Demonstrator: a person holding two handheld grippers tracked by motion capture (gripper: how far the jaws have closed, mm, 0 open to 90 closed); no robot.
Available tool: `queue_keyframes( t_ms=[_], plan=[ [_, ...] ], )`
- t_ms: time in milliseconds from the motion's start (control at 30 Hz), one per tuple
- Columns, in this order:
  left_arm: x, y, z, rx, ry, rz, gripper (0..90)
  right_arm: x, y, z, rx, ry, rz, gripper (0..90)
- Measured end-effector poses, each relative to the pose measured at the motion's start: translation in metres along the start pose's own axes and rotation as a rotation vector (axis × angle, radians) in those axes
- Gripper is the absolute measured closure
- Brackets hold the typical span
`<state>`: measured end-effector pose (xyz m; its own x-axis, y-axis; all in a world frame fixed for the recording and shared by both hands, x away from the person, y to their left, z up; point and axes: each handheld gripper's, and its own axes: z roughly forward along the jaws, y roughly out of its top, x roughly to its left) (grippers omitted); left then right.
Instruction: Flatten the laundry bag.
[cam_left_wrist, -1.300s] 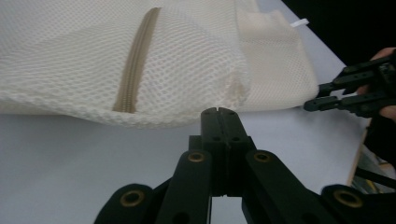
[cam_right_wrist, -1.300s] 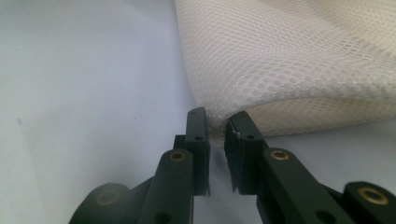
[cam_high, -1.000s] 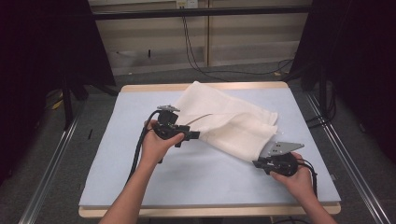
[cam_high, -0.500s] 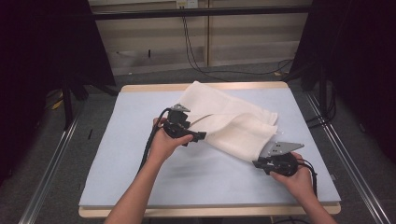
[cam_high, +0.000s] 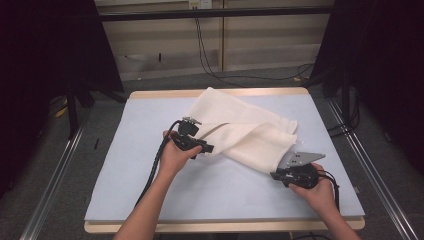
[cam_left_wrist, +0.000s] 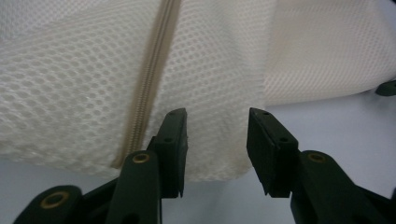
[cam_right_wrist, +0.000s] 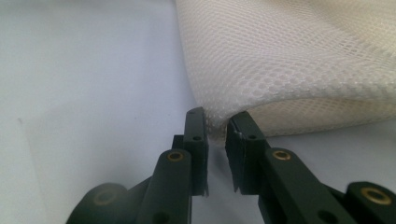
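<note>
A white mesh bag (cam_high: 245, 130) lies crumpled across the middle and right of the pale blue table top (cam_high: 150, 165). A beige zipper (cam_left_wrist: 149, 79) runs along it. My left gripper (cam_high: 207, 148) is at the bag's near left edge. In the left gripper view its jaws (cam_left_wrist: 217, 135) stand apart with the mesh hem between them, not pressed. They have just been closing. My right gripper (cam_high: 275, 175) is at the bag's near right corner. In the right gripper view its jaws (cam_right_wrist: 215, 128) pinch that mesh corner (cam_right_wrist: 280, 60).
The table has a wooden rim (cam_high: 220, 227) along its front. Metal rails (cam_high: 50, 185) run down both sides on the floor. Cables (cam_high: 210, 55) hang and lie behind the table's far edge. Bare blue surface stretches along the left and front.
The left hand has shifted right and lower, up to the bag's edge. The right hand and the bag's corner have stayed where they were.
</note>
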<state>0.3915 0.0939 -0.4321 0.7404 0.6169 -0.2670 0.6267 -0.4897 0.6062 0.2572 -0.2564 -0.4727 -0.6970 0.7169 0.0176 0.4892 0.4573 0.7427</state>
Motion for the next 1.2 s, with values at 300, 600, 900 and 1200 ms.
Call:
queue_keyframes(
  t_ms=[300,600,900,1200],
  plan=[
    [-0.001,-0.017,0.023,-0.004,-0.013,-0.034,36.0,0.000,0.000,0.001,0.004,0.006,0.003,78.2],
    [-0.006,-0.021,0.037,0.009,0.049,0.047,31.9,0.001,0.000,0.001,0.006,0.007,0.002,78.0],
    [-0.009,-0.024,0.038,-0.017,0.124,0.045,61.1,0.002,0.000,0.003,0.018,0.002,-0.003,78.2],
    [-0.001,-0.028,0.030,-0.039,0.031,-0.036,85.9,0.000,-0.001,0.004,0.014,0.003,0.008,78.9]
  ],
)
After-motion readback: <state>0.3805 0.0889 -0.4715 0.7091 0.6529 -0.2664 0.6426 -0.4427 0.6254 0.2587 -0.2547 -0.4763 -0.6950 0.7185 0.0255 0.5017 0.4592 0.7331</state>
